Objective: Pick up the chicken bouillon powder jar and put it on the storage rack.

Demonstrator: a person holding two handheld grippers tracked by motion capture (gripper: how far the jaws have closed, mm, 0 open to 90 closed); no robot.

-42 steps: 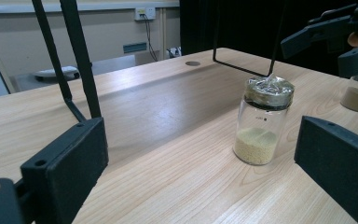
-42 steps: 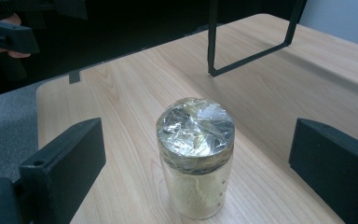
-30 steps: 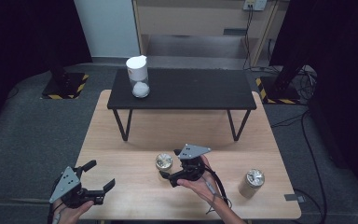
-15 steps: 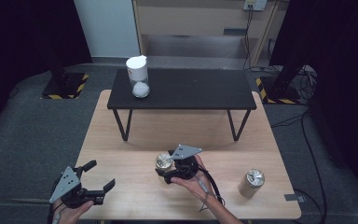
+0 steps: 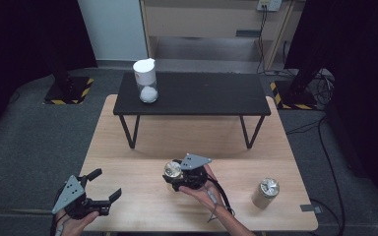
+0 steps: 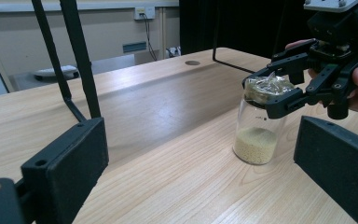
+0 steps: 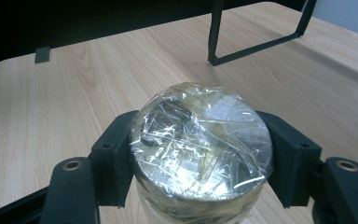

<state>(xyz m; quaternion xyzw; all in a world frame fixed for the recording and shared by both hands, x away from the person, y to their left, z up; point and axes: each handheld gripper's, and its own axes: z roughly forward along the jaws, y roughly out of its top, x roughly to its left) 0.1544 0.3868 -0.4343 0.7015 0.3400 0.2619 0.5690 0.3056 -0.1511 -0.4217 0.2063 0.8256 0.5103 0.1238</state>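
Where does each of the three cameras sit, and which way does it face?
High view: above the person's side, looking forward and down on the light wooden table; both hands show.
Left gripper view: rides the left gripper, facing the foil-capped glass jar of yellow grains.
Right gripper view: rides the right gripper, its fingers clamping that jar, which every view shares.

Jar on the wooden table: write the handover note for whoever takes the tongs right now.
Right tongs: just closed, now shut on the jar at its film-covered top; jaws press both sides of the rim in the right gripper view.
Left tongs: open, empty, near the table's front left corner.
Jar: upright on the wood, some yellow grain at the bottom, not yet lifted.
Second jar: stands to the right, untouched.
White container: on the black bench behind.
Done: the grip. Left: moving the jar; where to put it is not evident.
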